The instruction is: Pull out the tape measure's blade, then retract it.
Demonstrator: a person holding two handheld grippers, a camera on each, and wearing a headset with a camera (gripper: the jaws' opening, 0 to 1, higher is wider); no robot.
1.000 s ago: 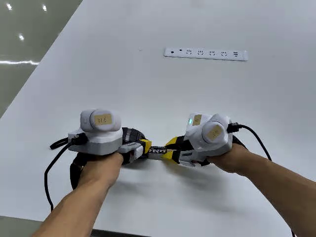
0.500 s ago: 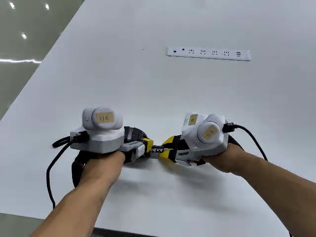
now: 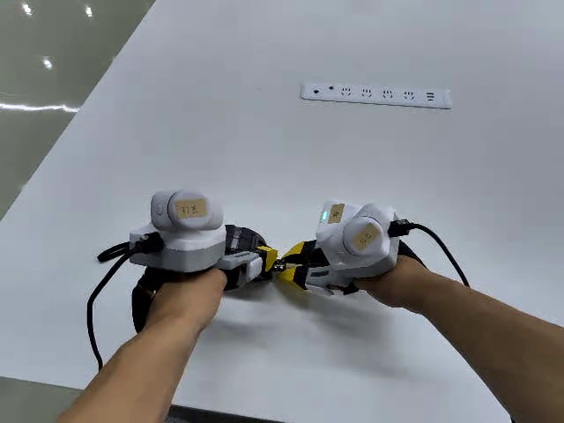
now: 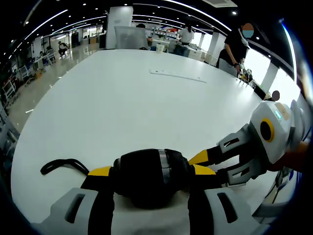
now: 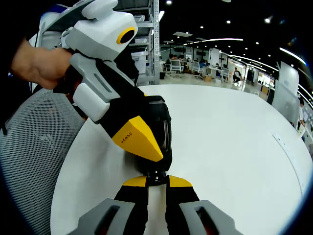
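Left tongs (image 3: 263,259) clamp tape measure (image 4: 151,174); right tongs (image 3: 289,270) pinch blade (image 5: 156,177) tip just beside case — power strip (image 3: 376,95) well apart across tabletop (image 3: 264,141), cable (image 3: 95,300) loops near tabletop edge.

Open worktop (image 3: 264,132) ahead and on both sides; we note only a power strip (image 3: 376,94) far ahead, well apart. Tape measure (image 4: 149,174) and blade (image 5: 156,177) fill the gap between left tongs (image 3: 262,259) and right tongs (image 3: 289,271). Black cable (image 3: 92,308) loops at left.

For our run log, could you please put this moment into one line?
left hand-held gripper: shut on tape measure | right hand-held gripper: shut on blade tip | pull-out: barely any
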